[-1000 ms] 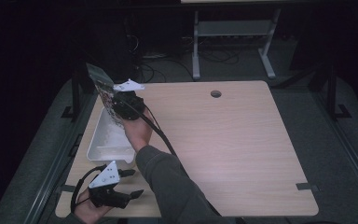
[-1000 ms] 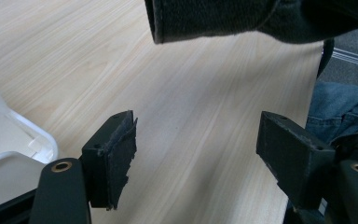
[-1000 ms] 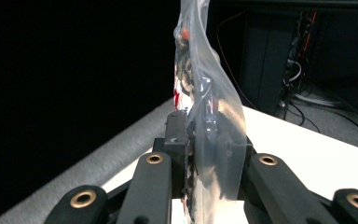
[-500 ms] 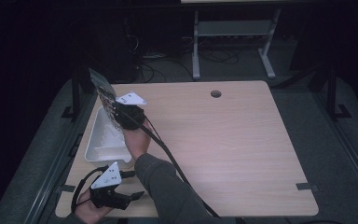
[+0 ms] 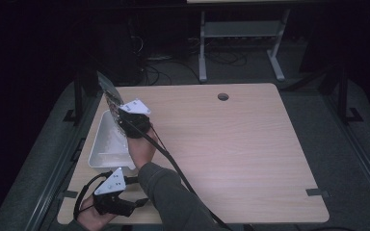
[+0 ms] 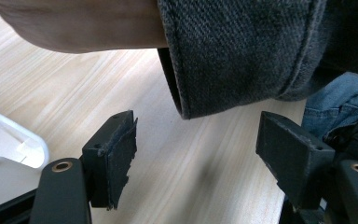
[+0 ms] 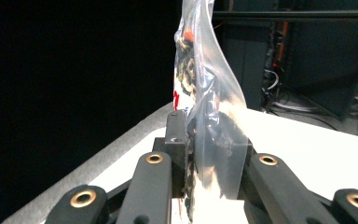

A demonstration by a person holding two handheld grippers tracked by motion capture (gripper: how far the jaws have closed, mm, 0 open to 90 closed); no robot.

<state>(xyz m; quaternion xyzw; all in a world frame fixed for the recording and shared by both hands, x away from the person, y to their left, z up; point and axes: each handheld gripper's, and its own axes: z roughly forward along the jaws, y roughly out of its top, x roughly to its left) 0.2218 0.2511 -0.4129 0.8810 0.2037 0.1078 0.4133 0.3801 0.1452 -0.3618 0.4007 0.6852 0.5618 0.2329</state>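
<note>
The right claw [image 5: 120,111] is clenching a clear plastic bag [image 5: 109,90] at the far left part of the counter [image 5: 231,144], just above the far end of a white tray [image 5: 107,144]. In the right gripper view the bag [image 7: 205,107] is standing up between the two black jaws, which are pressing on its lower part from both sides; dark and pale bits with some red are showing through the plastic, though what they are is hard to tell. From the high view the bag is sticking up and leaning away toward the counter's far left corner, out past the tray's far rim. A black cable is trailing from this claw back along the person's grey sleeve [image 5: 173,192], which is crossing the counter from the near edge.

The left claw [image 5: 142,201] is lying low at the near left corner of the counter, just short of the tray's near end. In the left gripper view its jaws are standing wide apart with nothing between the pads [image 6: 114,161], so it is released; beyond them the grey sleeve [image 6: 242,51] of the other arm is passing over the wood, and a corner of the tray [image 6: 14,149] is showing at the left edge.
</note>
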